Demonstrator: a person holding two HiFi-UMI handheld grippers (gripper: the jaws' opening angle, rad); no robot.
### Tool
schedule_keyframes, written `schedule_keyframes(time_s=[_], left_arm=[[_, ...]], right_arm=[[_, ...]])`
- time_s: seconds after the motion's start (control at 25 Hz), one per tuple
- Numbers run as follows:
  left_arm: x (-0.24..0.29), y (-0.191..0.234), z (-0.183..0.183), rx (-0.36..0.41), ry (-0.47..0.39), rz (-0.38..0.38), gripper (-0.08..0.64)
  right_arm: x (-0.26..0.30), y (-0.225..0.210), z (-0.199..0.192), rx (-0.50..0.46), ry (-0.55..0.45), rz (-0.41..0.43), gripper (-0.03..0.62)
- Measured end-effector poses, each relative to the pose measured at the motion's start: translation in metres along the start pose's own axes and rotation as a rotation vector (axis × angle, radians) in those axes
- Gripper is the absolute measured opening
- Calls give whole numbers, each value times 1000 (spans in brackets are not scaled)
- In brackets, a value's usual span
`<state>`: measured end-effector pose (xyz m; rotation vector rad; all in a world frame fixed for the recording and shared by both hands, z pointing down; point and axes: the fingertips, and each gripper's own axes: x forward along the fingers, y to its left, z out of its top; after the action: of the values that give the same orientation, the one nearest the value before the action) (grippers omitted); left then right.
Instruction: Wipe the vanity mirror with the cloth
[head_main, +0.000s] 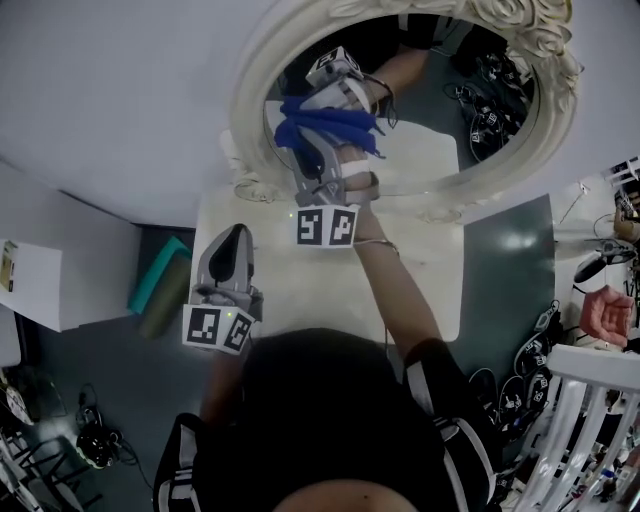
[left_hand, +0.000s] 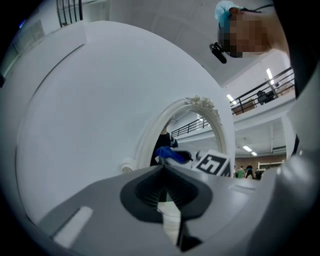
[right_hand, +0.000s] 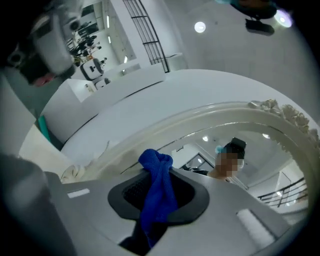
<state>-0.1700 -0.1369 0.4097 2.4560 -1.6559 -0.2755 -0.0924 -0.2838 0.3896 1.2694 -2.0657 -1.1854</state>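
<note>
The oval vanity mirror (head_main: 470, 120) in a cream ornate frame (head_main: 545, 40) stands at the back of a small white table (head_main: 440, 290). My right gripper (head_main: 318, 150) is shut on a blue cloth (head_main: 300, 128), held up against the lower left of the glass; its reflection shows just above. In the right gripper view the blue cloth (right_hand: 157, 190) bunches out between the jaws, right in front of the mirror frame (right_hand: 210, 117). My left gripper (head_main: 233, 245) hangs shut and empty over the table's left edge, apart from the mirror (left_hand: 200, 140).
A teal roll (head_main: 158, 275) lies on the floor left of the table. A white box (head_main: 45, 280) sits further left. Cables and gear (head_main: 530, 360) crowd the floor on the right, beside a white railing (head_main: 590, 420). A curved white wall (head_main: 110, 90) rises behind the mirror.
</note>
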Motion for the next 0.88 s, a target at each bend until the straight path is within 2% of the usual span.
schedule_keyframes(time_s=[0.16,0.56,0.68,0.88], left_arm=[[-4,-9,-13,-4,10,-6,11],[-3,-6,-9,-1,31,15,11],[-7,-2,-10,-7,37,27,11],[-11,-1,-7,-1,33,37,11]], right_arm=[[-16,59,-42,-74,22,72,64],[-22,147,-108,-33,92,246,64],[-26,164,-122,-20,95,264,63],[-28,168,-128,39,95,280,58]])
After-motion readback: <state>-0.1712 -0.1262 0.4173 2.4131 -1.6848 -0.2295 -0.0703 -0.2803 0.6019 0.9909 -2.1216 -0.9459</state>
